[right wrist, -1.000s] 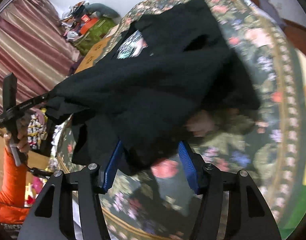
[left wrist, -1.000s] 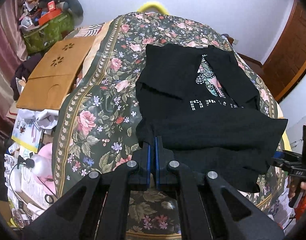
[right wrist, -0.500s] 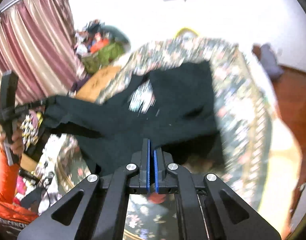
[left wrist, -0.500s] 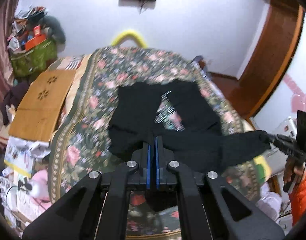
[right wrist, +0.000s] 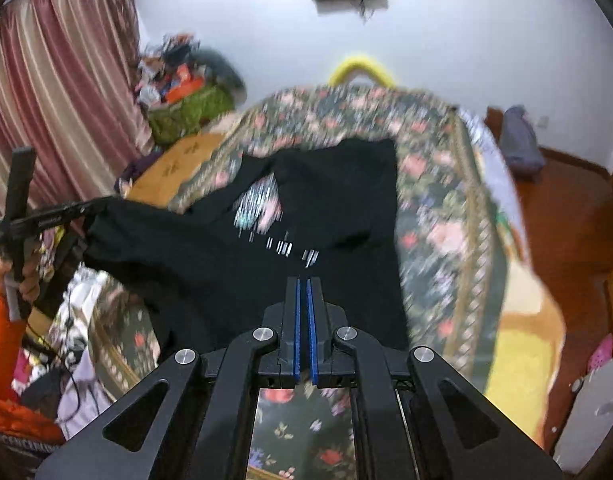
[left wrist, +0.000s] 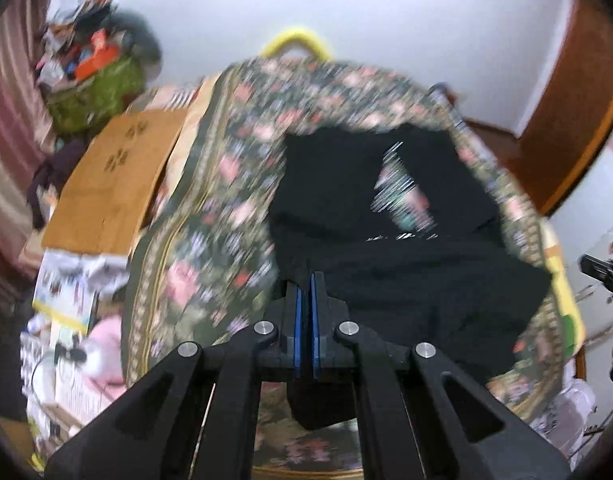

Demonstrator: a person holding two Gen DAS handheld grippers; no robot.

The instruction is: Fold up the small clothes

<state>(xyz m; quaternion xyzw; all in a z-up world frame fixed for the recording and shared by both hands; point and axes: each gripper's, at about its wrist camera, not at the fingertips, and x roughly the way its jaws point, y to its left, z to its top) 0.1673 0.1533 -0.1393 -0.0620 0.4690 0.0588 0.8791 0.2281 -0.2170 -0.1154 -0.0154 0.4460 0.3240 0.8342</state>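
I have both grippers, left gripper (left wrist: 305, 280) and right gripper (right wrist: 303, 285), pinching the near hem of the black shirt (right wrist: 330, 200), its length running straight ahead over the floral bedspread (right wrist: 438, 216).

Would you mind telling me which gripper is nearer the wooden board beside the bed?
Left. The left gripper grips the shirt on the board's side; the right gripper holds the opposite corner.

right gripper (right wrist: 305, 284): was spread wide around the black shirt (right wrist: 234, 264)'s hem a second ago, now pinched on it.
black shirt: near hem lifted off the bed (right wrist: 438, 240), stretched between both grippers.
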